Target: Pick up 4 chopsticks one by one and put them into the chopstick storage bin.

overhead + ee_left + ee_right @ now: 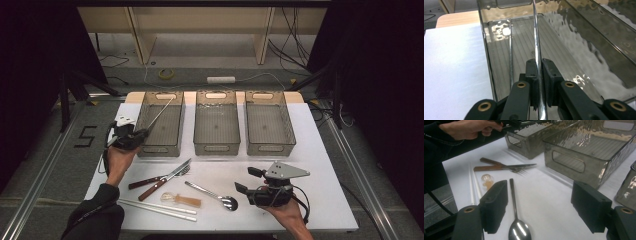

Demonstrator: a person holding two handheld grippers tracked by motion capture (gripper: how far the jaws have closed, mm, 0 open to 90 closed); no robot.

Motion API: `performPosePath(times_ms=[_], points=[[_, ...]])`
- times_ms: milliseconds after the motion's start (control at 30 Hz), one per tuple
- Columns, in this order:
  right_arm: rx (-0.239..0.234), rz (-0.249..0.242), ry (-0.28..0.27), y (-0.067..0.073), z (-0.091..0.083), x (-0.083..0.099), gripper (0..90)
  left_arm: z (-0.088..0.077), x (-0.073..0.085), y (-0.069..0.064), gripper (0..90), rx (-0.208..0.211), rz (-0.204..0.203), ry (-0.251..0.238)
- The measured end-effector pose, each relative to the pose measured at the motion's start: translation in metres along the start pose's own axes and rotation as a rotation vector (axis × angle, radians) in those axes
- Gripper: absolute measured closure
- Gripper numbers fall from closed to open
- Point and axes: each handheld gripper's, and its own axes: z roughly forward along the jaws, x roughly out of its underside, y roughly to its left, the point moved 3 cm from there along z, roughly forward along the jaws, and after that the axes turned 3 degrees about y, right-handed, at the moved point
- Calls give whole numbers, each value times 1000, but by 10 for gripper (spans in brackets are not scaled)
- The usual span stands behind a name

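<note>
Cutlery sorting is happening on a white table [320, 150] with three smoky translucent plastic bins lined up along its far edge. The left gripper [539, 75] is pinching a thin shiny metal chopstick [537, 45] between its black jaws, clamped tight on it, and holding it over the leftmost bin [161, 125], with the stick angling up and away toward that bin's far end. A second metal chopstick [510, 57] looks like it's already lying in there along the near wall.

The right gripper [539, 207] is sitting near the front right corner of the table with its jaws standing wide apart and nothing in them, hovering just past a long-handled steel spoon [515, 215].

What's bugging me: the grip is right at one end of that chopstick, so most of it is sticking out unsupported. If the jaws let go while it's tilted like this, I'm guessing the far tip is going to hit first and the stick could bounce or end up propped across the bin's rim instead of lying flat. Polished metal on small pads could also pivot or slide out early.

Still waiting near the front edge: a wooden-handled knife [161, 178] and fork [165, 183], a pair of white chopsticks [157, 207], and a small amber plastic spoon [181, 200].
</note>
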Motion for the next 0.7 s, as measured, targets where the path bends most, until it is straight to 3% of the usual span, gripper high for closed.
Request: performPosePath(times_ms=[100,267,400,567,700], points=[[-3,1,-2,0,-1,0,307,-1,-1,1,633,18,-16,7],[-5,-2,-1,0,0,0,307,-8,-2,-3,486,58,-19,12],[-8,-5,4,1,0,0,307,-22,-3,-14,403,123,16,18],[-11,-11,9,2,0,0,306,-43,-3,-29,332,186,94,20],[-9,-8,2,1,-1,-1,306,-56,0,-42,293,214,154,35]])
